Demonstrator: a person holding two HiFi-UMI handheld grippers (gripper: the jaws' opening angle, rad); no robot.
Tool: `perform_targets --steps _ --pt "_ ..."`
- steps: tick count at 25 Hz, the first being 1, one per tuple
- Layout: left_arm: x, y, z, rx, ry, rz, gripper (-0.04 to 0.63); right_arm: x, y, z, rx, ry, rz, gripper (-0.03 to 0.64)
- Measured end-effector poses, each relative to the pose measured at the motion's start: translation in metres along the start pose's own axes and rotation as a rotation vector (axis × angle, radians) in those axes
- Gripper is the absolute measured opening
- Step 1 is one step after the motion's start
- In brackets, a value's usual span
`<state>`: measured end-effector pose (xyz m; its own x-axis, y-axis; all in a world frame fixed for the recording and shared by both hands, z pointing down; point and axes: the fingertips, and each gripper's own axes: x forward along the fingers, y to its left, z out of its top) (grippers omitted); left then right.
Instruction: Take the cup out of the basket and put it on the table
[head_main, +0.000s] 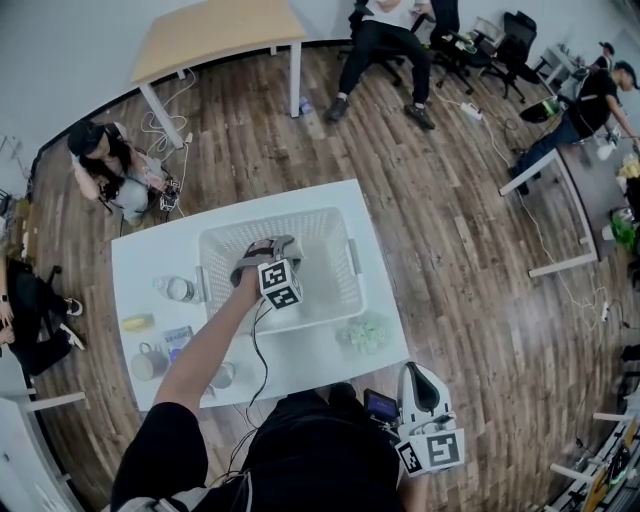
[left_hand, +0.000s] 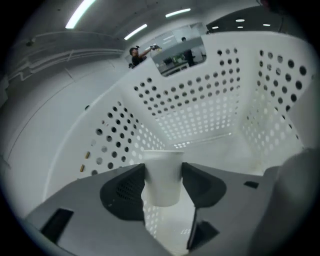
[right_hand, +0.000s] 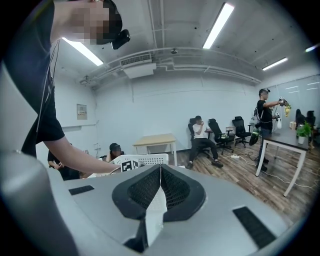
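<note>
Cup (left_hand: 162, 175), white and upright, is clamped between the 2 jaws of the left gripper (head_main: 264, 250), whose pads press on its opposite sides. The left gripper view shows the cup's base hanging clear of the basket floor, so it looks lifted, though it is inside the basket (head_main: 300, 217), with the holed walls rising all around it. In the head view the left arm reaches down into the basket and the gripper hides the cup.

The right gripper (right_hand: 160, 170) is held low beside the person's body, off the worktop (head_main: 150, 260), its jaws together with nothing between them.

As a judgement, the grasp is made and the lift has begun; that is roughly the 1st half of the job. What is left: raise the cup above the rim, carry it sideways over the wall, set it upright on a bare part of the worktop and let go. Free space shows to the left of the basket, near a mug (head_main: 148, 360) and a jar (head_main: 180, 290), and in front of it.
</note>
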<state>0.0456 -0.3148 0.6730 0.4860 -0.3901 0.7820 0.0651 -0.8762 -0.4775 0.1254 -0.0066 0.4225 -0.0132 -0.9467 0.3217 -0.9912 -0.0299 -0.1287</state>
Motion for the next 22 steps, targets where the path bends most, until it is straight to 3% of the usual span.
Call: perform_targets --steps 10,17,19,22 --pt "-0.149 0.064 0.073 -0.336 -0.457 0.325 0.241 0.007 0.004 0.005 -0.016 -0.044 0.124 0.025" --pt "-0.287 0.075 0.088 -0.589 -0.761 0.549 0.241 0.011 0.009 0.010 -0.034 -0.067 0.270 0.025" --pt "-0.313 0.063 0.084 -0.649 -0.812 0.588 0.241 0.011 0.011 0.011 -0.038 -0.069 0.310 0.025" --pt "-0.341 0.038 0.075 -0.706 -0.799 0.644 0.241 0.012 0.015 0.012 -0.046 -0.073 0.378 0.025"
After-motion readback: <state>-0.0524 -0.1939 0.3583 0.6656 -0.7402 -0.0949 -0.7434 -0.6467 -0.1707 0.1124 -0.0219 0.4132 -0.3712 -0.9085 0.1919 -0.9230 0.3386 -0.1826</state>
